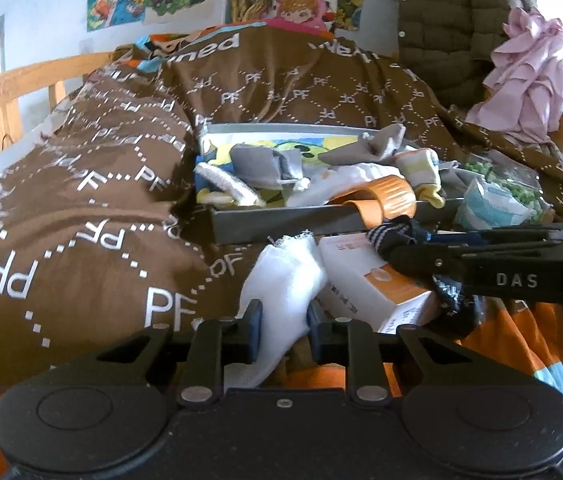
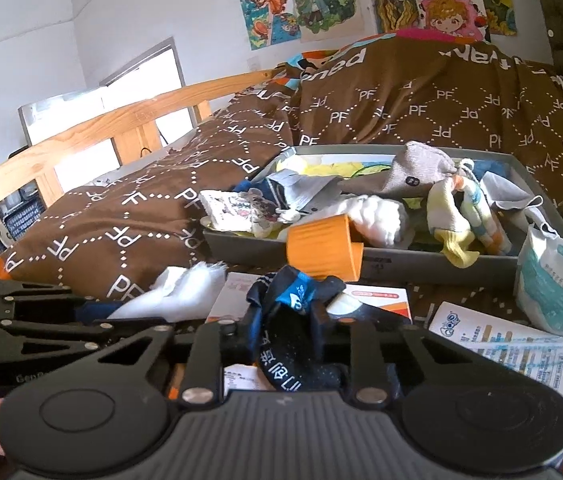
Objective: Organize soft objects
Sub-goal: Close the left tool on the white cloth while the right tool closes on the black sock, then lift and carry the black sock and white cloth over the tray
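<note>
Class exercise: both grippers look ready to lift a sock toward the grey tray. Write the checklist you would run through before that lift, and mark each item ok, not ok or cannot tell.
1. Left gripper pinches the white sock: ok.
2. Right gripper pinches the dark blue sock: ok.
3. Dark sock free of the orange-and-white box beneath: cannot tell.
4. Grey tray has free room: not ok, socks are heaped inside.
5. Orange holder at the tray's front wall stays clear of the path: not ok.

brown quilt [image 1: 81,216]: "PF" repeated | black tool [image 1: 517,276]: "DAS" | leaflet [image 2: 509,344]: "Q&Q"-like logo, unclear
</note>
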Demonstrator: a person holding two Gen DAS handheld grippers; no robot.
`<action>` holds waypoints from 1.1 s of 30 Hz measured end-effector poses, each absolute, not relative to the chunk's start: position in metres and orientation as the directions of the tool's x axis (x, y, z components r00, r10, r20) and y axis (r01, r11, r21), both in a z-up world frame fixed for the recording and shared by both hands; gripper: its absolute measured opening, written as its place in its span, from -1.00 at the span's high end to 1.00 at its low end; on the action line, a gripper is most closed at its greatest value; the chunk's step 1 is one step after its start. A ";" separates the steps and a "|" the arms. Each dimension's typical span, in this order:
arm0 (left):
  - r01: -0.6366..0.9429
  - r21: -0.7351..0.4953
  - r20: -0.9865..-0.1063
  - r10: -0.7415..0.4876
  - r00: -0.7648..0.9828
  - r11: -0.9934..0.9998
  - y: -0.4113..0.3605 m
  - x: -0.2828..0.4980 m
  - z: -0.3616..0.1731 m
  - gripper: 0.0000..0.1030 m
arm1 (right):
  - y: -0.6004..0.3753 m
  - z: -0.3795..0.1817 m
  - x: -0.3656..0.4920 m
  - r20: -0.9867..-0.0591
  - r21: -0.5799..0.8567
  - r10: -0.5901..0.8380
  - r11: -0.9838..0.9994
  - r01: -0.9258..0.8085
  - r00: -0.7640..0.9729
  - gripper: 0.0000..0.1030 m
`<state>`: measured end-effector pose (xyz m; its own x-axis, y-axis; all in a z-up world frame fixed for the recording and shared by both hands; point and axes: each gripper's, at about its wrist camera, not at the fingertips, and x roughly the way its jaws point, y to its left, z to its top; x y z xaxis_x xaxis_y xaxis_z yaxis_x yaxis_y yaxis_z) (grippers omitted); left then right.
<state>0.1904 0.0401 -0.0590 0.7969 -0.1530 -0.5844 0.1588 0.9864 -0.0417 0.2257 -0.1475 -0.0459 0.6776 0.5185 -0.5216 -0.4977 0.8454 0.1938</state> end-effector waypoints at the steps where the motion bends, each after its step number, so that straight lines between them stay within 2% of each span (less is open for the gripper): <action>1: 0.172 -0.034 -0.580 -0.160 0.799 0.984 0.037 0.189 -0.058 0.54 | -0.147 -0.046 0.225 -0.523 0.192 0.520 0.844 -0.501 0.675 0.56; 5: 0.247 -0.014 -0.578 -0.210 0.788 0.969 0.026 0.183 -0.056 0.69 | -0.145 -0.043 0.220 -0.531 0.179 0.521 0.840 -0.513 0.668 0.67; 11: 0.297 -0.012 -0.594 -0.246 0.766 0.955 0.014 0.177 -0.058 0.76 | -0.143 -0.040 0.211 -0.544 0.157 0.514 0.838 -0.522 0.663 0.75; 22: 0.189 -0.241 -0.588 -0.298 0.752 0.952 0.033 0.167 -0.046 0.78 | -0.148 -0.026 0.186 -0.520 0.157 0.514 0.842 -0.516 0.682 0.84; 33: 0.218 -0.292 -0.496 -0.342 0.798 0.931 0.024 0.134 -0.027 0.79 | -0.170 0.003 0.155 -0.419 0.211 0.536 0.843 -0.495 0.733 0.84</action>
